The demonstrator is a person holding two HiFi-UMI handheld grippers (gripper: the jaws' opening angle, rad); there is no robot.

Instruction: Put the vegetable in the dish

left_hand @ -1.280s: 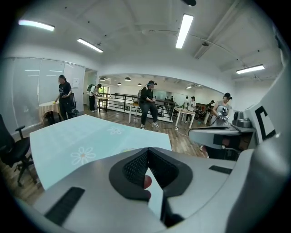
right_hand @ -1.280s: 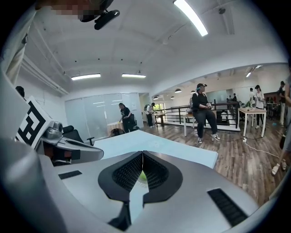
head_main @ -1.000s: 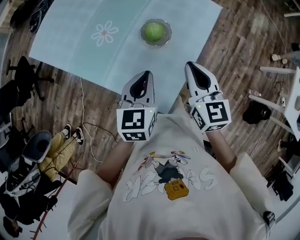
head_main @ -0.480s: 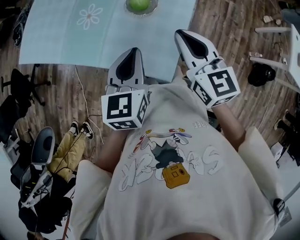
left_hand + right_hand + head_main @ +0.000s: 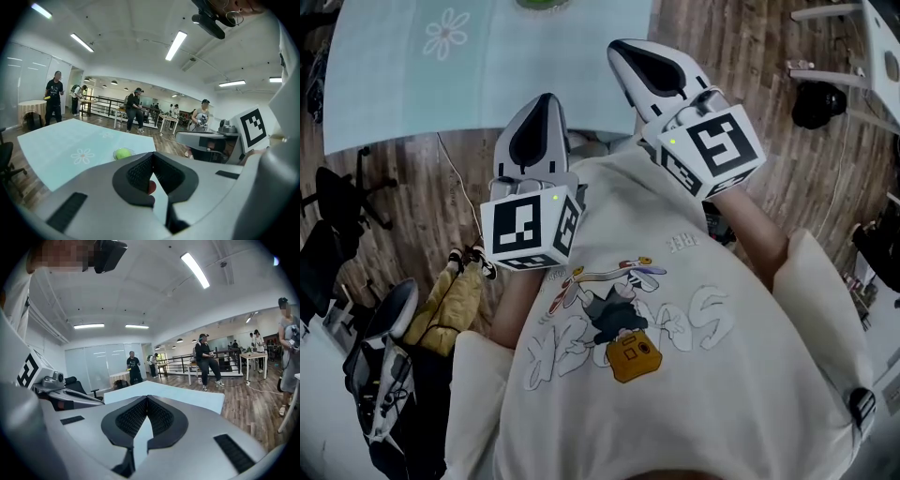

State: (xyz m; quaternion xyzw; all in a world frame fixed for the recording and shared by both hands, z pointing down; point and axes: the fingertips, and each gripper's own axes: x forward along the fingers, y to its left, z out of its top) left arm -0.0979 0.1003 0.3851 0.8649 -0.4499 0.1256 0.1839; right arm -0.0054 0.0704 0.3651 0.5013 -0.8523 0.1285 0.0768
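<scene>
Seen from the head view, the left gripper (image 5: 544,101) and right gripper (image 5: 621,49) hang clenched and empty by the person's chest, short of the table (image 5: 394,94), with a chair (image 5: 337,202) beside it. The left gripper view shows the green vegetable (image 5: 123,153) already in the dish (image 5: 115,155), so I'd judge the job done and holding both tools back wisest. The right gripper view shows shut jaws and people (image 5: 207,359) well off, nothing in the way.

I read little text here. The shirt (image 5: 703,375) has small print of which I make out only "REE", plus big outlined letters, upside down, that I can't read. The cube (image 5: 525,228) on the left gripper (image 5: 542,103) and the cube (image 5: 712,150) on the right gripper (image 5: 619,49) show black square codes.
</scene>
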